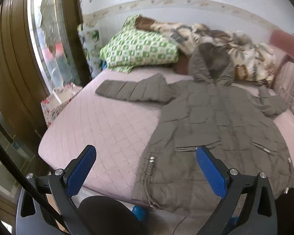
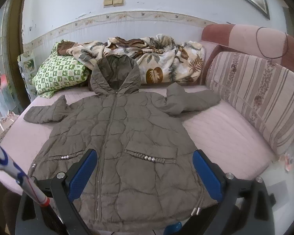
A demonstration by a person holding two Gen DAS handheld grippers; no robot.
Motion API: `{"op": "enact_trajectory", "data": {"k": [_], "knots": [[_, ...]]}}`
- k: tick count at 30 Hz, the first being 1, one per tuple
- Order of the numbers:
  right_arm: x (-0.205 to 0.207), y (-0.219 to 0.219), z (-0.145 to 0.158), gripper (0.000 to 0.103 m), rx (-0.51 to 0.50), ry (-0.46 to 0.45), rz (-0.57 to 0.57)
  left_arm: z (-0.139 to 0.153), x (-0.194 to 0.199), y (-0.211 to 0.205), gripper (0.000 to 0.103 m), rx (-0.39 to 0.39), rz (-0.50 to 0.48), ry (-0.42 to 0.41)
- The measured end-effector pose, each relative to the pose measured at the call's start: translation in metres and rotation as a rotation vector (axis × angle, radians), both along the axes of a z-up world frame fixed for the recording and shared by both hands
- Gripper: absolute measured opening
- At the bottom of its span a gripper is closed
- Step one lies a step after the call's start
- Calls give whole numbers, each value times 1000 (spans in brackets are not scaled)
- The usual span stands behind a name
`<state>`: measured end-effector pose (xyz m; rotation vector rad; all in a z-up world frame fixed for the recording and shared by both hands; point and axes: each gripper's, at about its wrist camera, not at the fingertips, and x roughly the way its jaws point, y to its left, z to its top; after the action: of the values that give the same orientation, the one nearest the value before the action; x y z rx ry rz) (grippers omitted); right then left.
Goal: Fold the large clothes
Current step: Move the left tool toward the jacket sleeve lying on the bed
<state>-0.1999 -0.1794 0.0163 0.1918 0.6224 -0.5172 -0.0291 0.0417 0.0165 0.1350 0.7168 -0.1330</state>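
pink quilted fabric covered the bed seen from the left wrist, with a brown wooden door frame and a glass pane beside it. a grey-brown padded coat was laid front up on the right part of the bed, one sleeve stretched out to the left, the hem hanging over the near edge. a green patterned pillow was propped at the far end. a floral bag was set against the bed's left side; its contents could not be told. the left gripper was held wide open above the near edge, nothing gripped.

from the right wrist, the coat was seen zipped, hood towards a leaf-print blanket, a striped cushion to the right. the right gripper was held wide open over the hem, empty.
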Motion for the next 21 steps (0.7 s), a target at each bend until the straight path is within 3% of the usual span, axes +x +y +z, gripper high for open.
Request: {"op": "enact_trajectory", "data": {"k": [15,21], "knots": [[67,-10,-48,100,-5,134,-7,-62,144,59,102,-8,192,139],[86,-13,-72,100,0,192,-4,-85,203,84,93,31,262,184]]}}
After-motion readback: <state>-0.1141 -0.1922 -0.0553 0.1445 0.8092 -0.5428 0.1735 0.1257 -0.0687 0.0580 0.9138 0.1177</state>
